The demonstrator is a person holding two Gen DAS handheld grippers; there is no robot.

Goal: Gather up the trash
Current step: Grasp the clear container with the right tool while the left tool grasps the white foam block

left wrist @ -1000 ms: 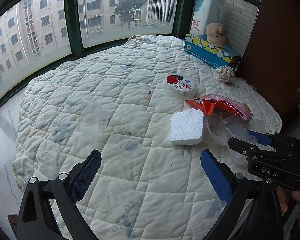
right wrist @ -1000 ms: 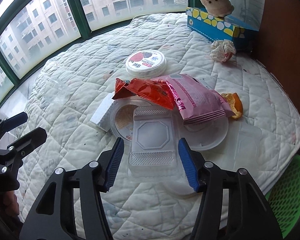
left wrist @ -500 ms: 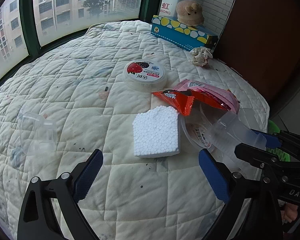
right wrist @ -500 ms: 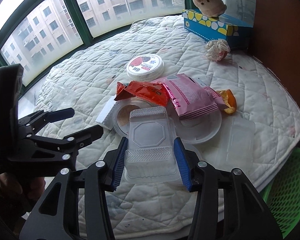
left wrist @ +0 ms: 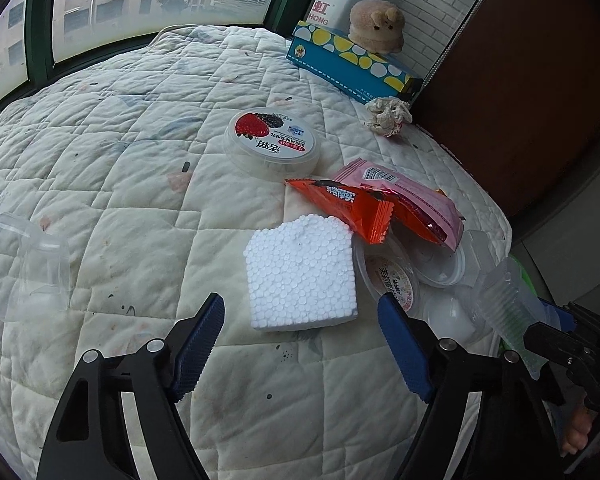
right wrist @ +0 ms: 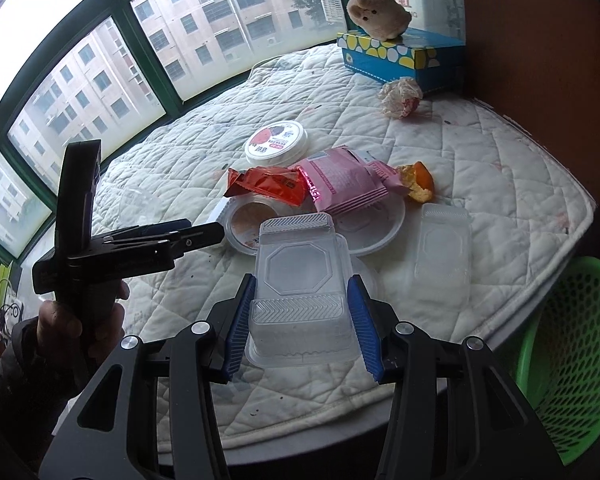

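My right gripper [right wrist: 300, 320] is shut on a clear plastic clamshell box [right wrist: 300, 280] and holds it above the quilted table; the box also shows in the left wrist view [left wrist: 508, 300]. My left gripper [left wrist: 300, 344] is open and empty, with a white foam block [left wrist: 302, 276] just ahead between its fingers. Behind the foam lie an orange wrapper [left wrist: 344, 200], a pink wrapper [left wrist: 412, 200], a clear round lid [left wrist: 390, 276] and a yogurt tub [left wrist: 274, 144]. A crumpled paper ball [left wrist: 388, 114] lies farther back. An orange peel [right wrist: 418, 180] lies beside the pink wrapper [right wrist: 340, 184].
A green mesh basket [right wrist: 572, 360] stands off the table's right edge. A second clear box [right wrist: 444, 256] lies at the right. A clear cup [left wrist: 28, 268] lies at the left. A blue tissue box [left wrist: 352, 64] with a plush toy [left wrist: 376, 26] stands at the back.
My left gripper has swung right and closer to the foam block. My right gripper has lifted the clear box and pulled it back from the pile.
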